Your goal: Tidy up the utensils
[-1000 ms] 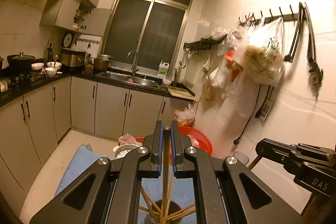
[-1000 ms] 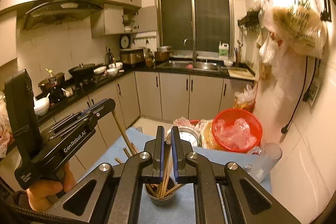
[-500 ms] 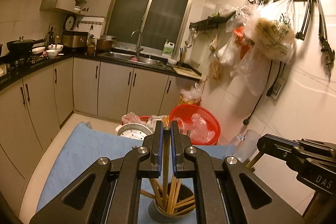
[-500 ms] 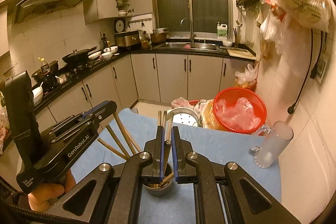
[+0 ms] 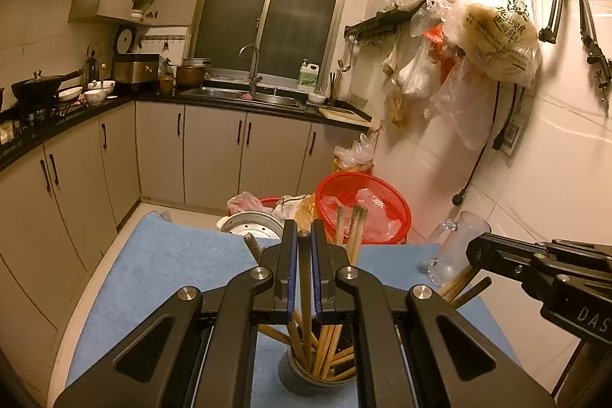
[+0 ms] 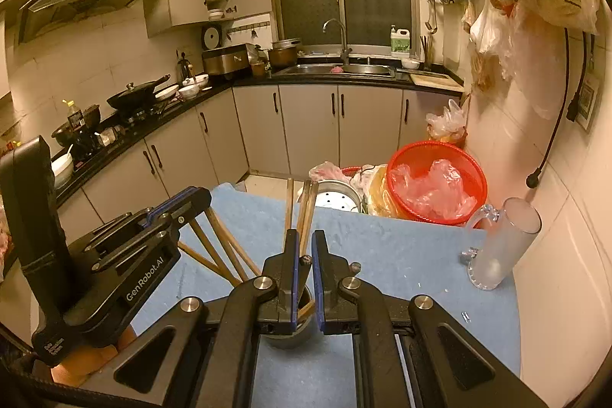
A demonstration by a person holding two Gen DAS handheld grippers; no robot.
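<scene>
- The left gripper [image 5: 302,257] is clamped on a single wooden chopstick [image 5: 305,289], its jaws almost fully together. The stick runs down between them, with its lower end inside the metal cup [image 5: 294,375].
- The right gripper [image 6: 305,264] is likewise nearly shut on one chopstick [image 6: 305,264], whose top shows between the blue pads; its lower end seems to reach into the cup [image 6: 306,297], though the jaws hide most of it.
- In the left wrist view the cup sits at 6 o'clock on the blue mat [image 5: 160,278], already holding a loose bundle of chopsticks [image 5: 329,350] that fan out toward 12 and 2 o'clock.
- Most of the sorting looks done: no loose chopsticks lie on the visible parts of the mat.
- What is left, by my reading, is to let these two sticks go so they settle in with the rest.
- A frosted glass mug [image 6: 501,247] stands empty at 3 o'clock in the right wrist view, well apart from the cup; whether it has a part in the task I cannot tell.
</scene>
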